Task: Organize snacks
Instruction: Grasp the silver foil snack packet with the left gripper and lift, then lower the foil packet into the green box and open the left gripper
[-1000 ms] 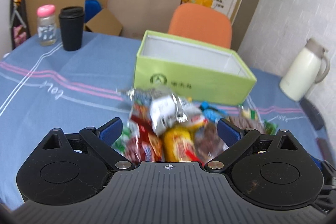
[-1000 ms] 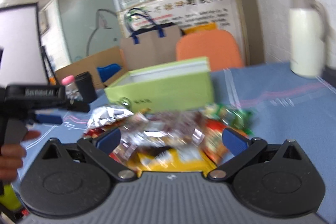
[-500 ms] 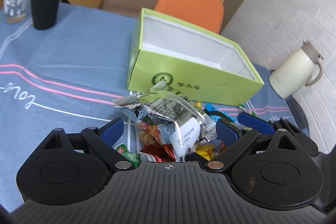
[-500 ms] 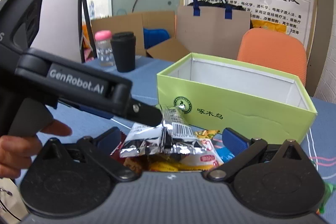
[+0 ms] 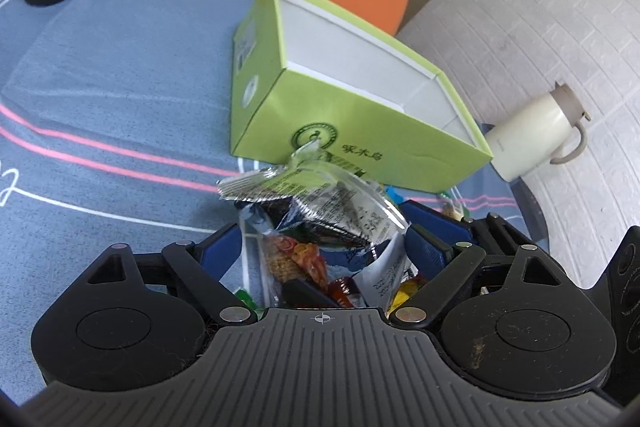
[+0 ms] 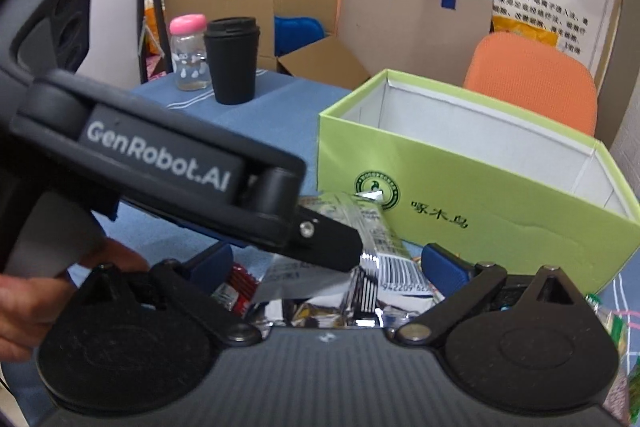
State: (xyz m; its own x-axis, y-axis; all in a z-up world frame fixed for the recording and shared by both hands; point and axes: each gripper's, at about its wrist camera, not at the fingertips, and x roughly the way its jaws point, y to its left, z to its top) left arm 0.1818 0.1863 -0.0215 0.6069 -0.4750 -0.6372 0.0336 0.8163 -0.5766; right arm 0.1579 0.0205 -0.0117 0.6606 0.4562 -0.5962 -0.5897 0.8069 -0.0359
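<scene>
Between the blue fingers of the left gripper (image 5: 323, 247) a heap of snack packets (image 5: 320, 223) is framed, untouched; its jaws have just been closing slightly, as have those of the right gripper (image 6: 328, 263), also wide. Since a second ago both have been brought nearer the heap. Beyond, one green box (image 5: 360, 131) stands open; farther left, one black cup (image 6: 232, 61) and open blue cloth (image 5: 120, 87).
</scene>
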